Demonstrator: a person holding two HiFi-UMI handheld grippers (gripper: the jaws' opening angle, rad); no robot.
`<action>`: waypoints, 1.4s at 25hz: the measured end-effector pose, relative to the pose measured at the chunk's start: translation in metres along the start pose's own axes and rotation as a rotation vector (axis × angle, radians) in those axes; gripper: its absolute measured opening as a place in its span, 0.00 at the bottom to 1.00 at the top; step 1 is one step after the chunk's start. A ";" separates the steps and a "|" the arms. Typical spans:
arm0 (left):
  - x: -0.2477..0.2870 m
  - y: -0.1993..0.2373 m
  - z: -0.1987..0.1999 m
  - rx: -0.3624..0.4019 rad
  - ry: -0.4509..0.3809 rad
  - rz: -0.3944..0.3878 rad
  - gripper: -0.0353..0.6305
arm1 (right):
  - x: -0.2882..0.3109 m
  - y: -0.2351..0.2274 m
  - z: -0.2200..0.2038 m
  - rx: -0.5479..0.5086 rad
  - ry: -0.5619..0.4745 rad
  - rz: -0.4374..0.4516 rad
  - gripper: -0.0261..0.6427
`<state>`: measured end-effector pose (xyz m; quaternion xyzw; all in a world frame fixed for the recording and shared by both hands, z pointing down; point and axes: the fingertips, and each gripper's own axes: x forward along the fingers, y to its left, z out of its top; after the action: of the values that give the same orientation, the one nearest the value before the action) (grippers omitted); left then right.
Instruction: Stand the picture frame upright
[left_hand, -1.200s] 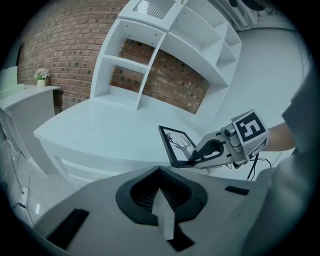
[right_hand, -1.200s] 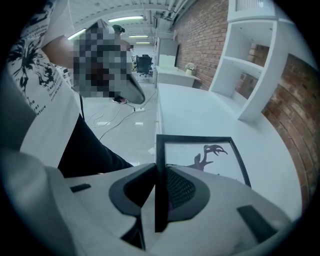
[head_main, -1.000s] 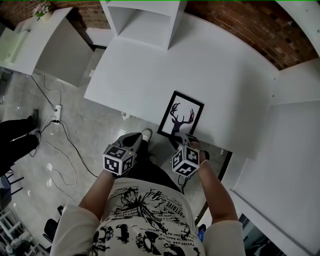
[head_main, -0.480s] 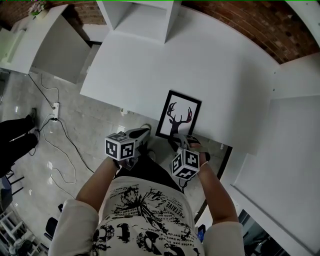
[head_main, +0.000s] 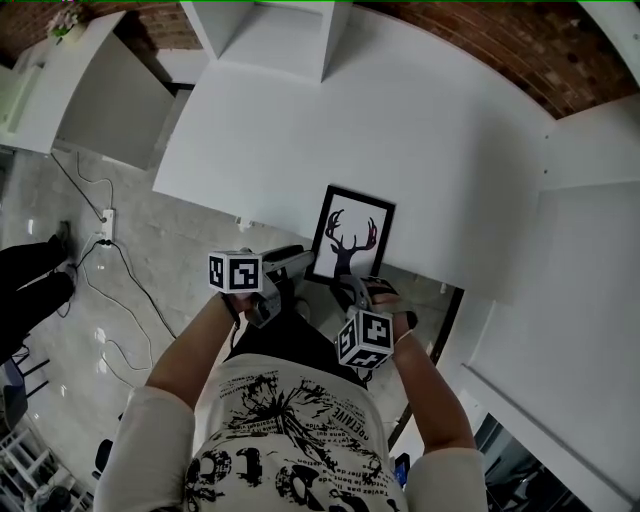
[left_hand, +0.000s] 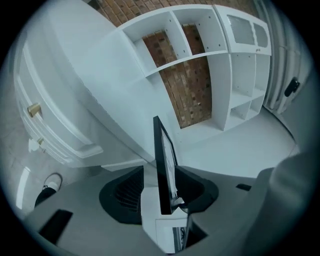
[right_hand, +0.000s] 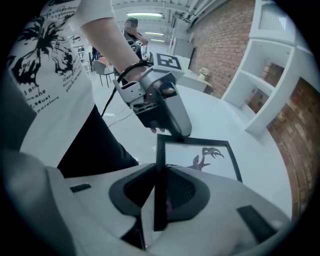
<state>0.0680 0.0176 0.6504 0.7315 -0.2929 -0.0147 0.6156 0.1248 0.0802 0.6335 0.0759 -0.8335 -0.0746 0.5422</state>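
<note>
A black picture frame (head_main: 350, 232) with a deer silhouette lies on the white table (head_main: 430, 140), its near end past the table's front edge. My right gripper (head_main: 358, 288) is shut on the frame's near edge; in the right gripper view the black edge (right_hand: 159, 180) runs between its pads. My left gripper (head_main: 293, 262) is at the frame's near left corner. Its jaws have just been opening, and in the left gripper view the frame (left_hand: 161, 160) stands edge-on between them with a gap on the left side. The left gripper (right_hand: 172, 120) also shows in the right gripper view.
A white shelf unit (head_main: 275, 40) stands at the table's back, and a white cabinet (head_main: 90, 90) is to the left. Cables (head_main: 110, 250) lie on the tiled floor. A white counter (head_main: 580, 250) runs along the right. A person (right_hand: 132, 30) stands far behind.
My left gripper has moved right to the frame's near left corner, rolled, and opened its jaws around the edge. The right gripper has kept its hold on the frame.
</note>
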 end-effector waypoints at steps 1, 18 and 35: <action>0.002 -0.001 -0.001 0.001 0.016 -0.015 0.37 | 0.000 0.001 0.001 -0.003 -0.001 -0.001 0.14; 0.021 -0.004 -0.001 -0.006 0.109 -0.092 0.25 | 0.000 0.025 0.008 -0.060 0.004 -0.012 0.14; 0.022 -0.003 0.003 -0.074 0.148 -0.088 0.19 | -0.015 0.005 0.009 0.315 -0.105 -0.075 0.26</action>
<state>0.0865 0.0057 0.6546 0.7194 -0.2134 0.0014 0.6610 0.1228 0.0885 0.6177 0.1872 -0.8585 0.0328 0.4763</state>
